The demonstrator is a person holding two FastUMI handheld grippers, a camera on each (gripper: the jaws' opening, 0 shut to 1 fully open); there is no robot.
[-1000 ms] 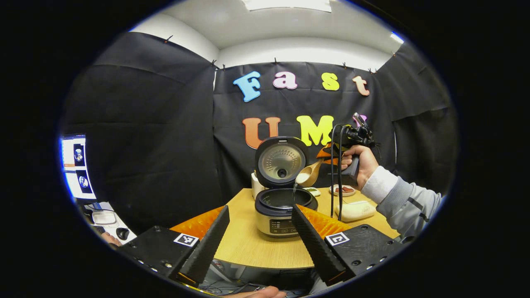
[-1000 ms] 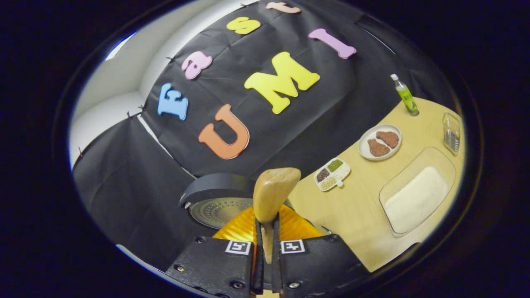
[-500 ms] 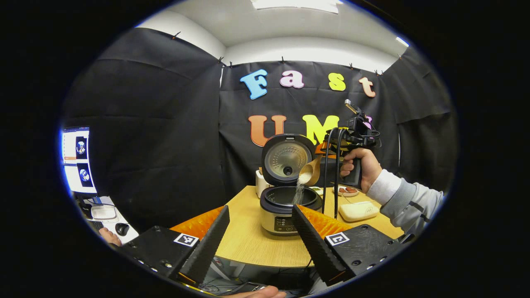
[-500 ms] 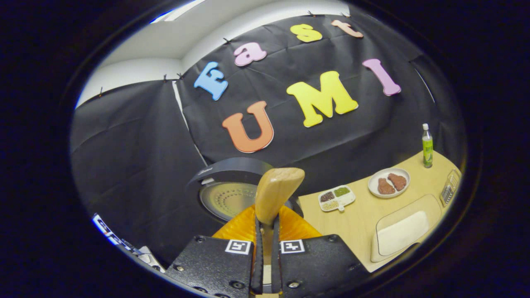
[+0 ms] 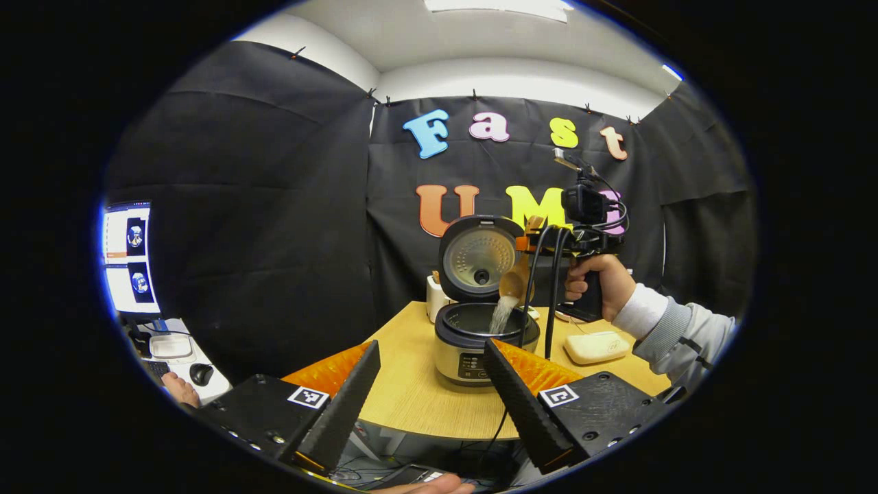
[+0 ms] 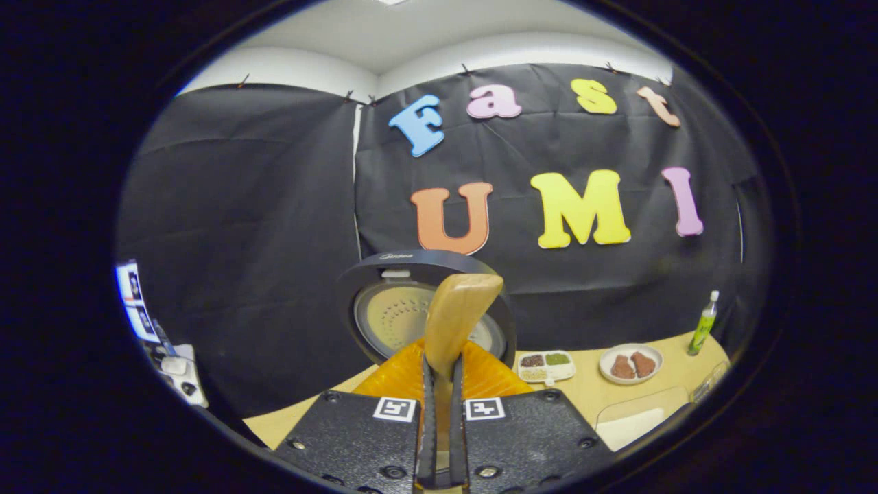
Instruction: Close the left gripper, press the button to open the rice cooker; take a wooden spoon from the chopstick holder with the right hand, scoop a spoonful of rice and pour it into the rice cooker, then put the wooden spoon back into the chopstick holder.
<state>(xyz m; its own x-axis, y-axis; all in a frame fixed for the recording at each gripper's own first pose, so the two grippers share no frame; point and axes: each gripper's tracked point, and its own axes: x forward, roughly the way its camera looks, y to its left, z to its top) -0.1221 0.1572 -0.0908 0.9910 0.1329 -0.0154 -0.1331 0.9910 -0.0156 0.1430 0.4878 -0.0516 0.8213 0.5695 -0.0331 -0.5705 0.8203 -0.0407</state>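
1. Pinching one wooden spoon (image 6: 456,319) by its handle between both fingers of the right hand-held gripper (image 6: 439,439), bowl sticking up ahead of the fingers.
2. In the left gripper view, tipping that spoon (image 5: 514,280) over one rice cooker (image 5: 483,339), with a thin stream of rice (image 5: 499,315) falling into the open pot.
3. Standing open with its one lid (image 5: 478,259) raised upright behind the pot; seen again as a round lid (image 6: 411,312) just behind the spoon in the right gripper view.
4. Gripping the right hand-held gripper (image 5: 531,248) in one hand (image 5: 595,283), a pale sleeve (image 5: 675,329) trailing off toward the edge.
5. Hanging back from the table (image 5: 411,398) with the left hand-held gripper (image 5: 429,384), its two fingers spread wide and holding nothing.
6. Sitting on the table (image 6: 590,394): one divided dish of beans (image 6: 546,366), one plate with two brown pieces (image 6: 630,364), one green bottle (image 6: 703,331) and one clear tray of rice (image 6: 634,420).
7. Standing behind the cooker: one pale holder (image 5: 435,302), mostly hidden.
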